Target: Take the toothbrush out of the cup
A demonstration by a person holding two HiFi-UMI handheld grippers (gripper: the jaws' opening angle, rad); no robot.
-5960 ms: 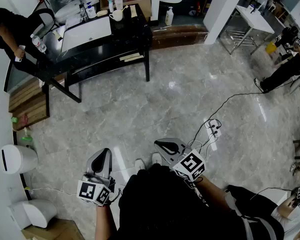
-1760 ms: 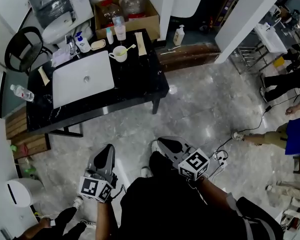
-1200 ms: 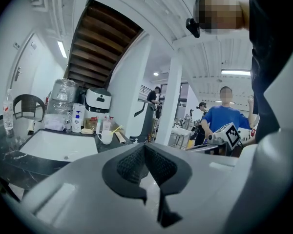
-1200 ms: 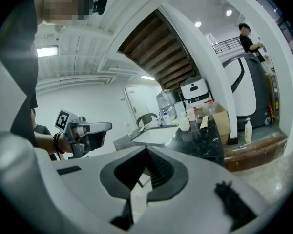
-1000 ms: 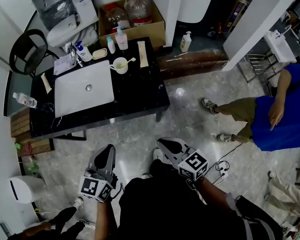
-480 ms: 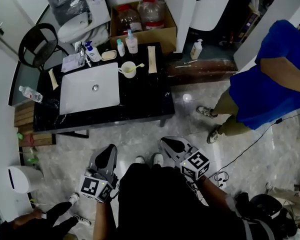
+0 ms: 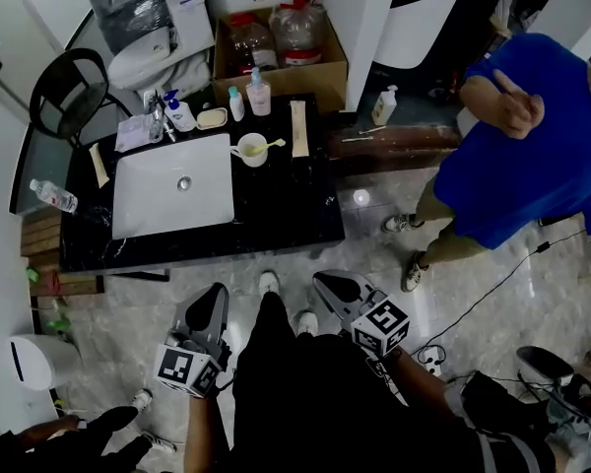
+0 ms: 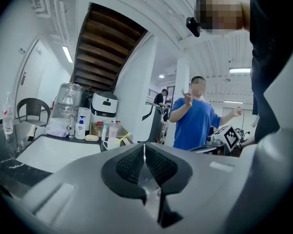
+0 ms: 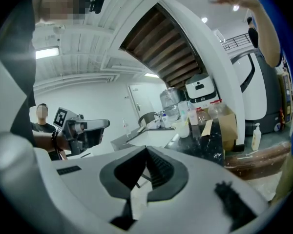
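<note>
Grey marble floor is seen thru-out. A black table w/ white sink is set near a white pillar; black chair at its far-left corner, cardboard box behind. Wooden stair underside & strip light are shown overhead.

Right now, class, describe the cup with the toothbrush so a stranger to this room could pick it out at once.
Find the black table with the white sink set in it. By the sink's far right corner stands a white cup. Unlike the bottles behind it, it is open-topped, with a pale toothbrush leaning out rightwards.
</note>
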